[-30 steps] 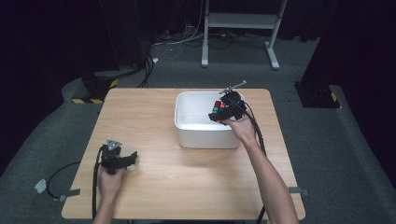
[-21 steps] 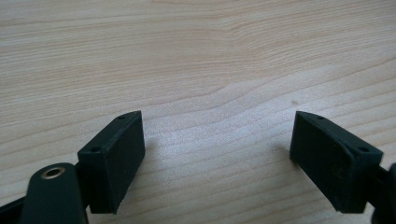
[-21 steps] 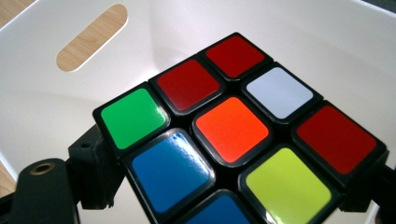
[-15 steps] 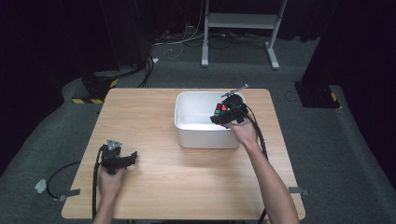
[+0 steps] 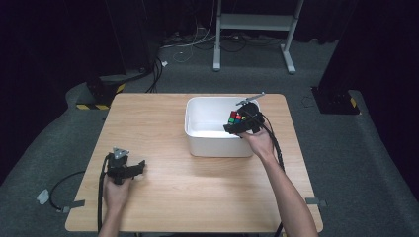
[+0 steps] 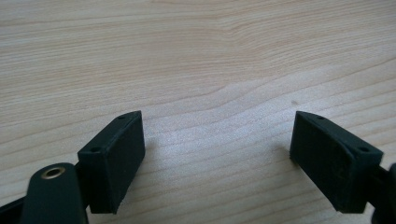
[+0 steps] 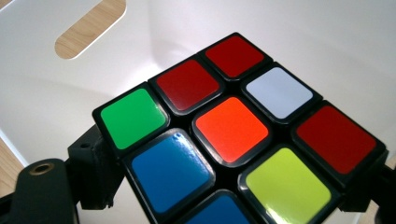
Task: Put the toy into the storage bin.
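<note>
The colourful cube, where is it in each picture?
High view: the cube sits right of centre, gripped by the right gripper over the white bin.
Right gripper view: the cube is big in the middle and lower right, between the two black jaws.
Left gripper view: the cube is not in it; this one looks at bare table.
Shared landmark: the white bin, around the cube in both.

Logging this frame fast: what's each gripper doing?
Left gripper: open, nothing between its jaws.
Right gripper: shut on the puzzle cube.
</note>
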`<action>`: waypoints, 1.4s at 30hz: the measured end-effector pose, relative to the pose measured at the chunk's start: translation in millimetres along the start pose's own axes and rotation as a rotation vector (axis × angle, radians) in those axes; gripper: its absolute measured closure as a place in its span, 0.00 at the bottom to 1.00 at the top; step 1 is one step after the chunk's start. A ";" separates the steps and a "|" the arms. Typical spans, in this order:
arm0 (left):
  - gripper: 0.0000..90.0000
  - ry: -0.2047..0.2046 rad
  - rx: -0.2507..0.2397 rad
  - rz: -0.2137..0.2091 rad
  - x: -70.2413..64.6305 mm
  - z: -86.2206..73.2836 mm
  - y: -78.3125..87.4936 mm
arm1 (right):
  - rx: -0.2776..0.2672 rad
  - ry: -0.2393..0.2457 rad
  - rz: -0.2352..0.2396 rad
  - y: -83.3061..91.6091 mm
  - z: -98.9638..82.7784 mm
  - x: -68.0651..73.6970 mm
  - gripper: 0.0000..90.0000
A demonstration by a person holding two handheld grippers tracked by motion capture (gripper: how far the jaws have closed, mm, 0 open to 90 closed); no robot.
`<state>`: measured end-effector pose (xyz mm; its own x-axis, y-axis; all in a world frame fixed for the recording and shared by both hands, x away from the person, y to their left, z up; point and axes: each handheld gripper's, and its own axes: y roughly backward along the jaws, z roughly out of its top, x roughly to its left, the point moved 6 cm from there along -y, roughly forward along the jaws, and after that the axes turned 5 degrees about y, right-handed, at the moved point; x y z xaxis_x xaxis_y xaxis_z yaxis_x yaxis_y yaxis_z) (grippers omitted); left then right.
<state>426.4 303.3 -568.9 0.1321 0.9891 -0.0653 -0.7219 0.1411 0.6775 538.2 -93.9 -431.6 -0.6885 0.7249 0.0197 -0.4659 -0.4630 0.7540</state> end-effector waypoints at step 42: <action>0.20 -0.002 0.001 0.000 0.0 0.0 0.0 | -0.005 0.007 0.024 -1.1 -16.3 3.0 0.16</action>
<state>426.4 303.3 -568.9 0.1331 0.9890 -0.0643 -0.7215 0.1412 0.6779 527.5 -99.6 -443.0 -0.7034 0.7101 0.0329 -0.4522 -0.4827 0.7500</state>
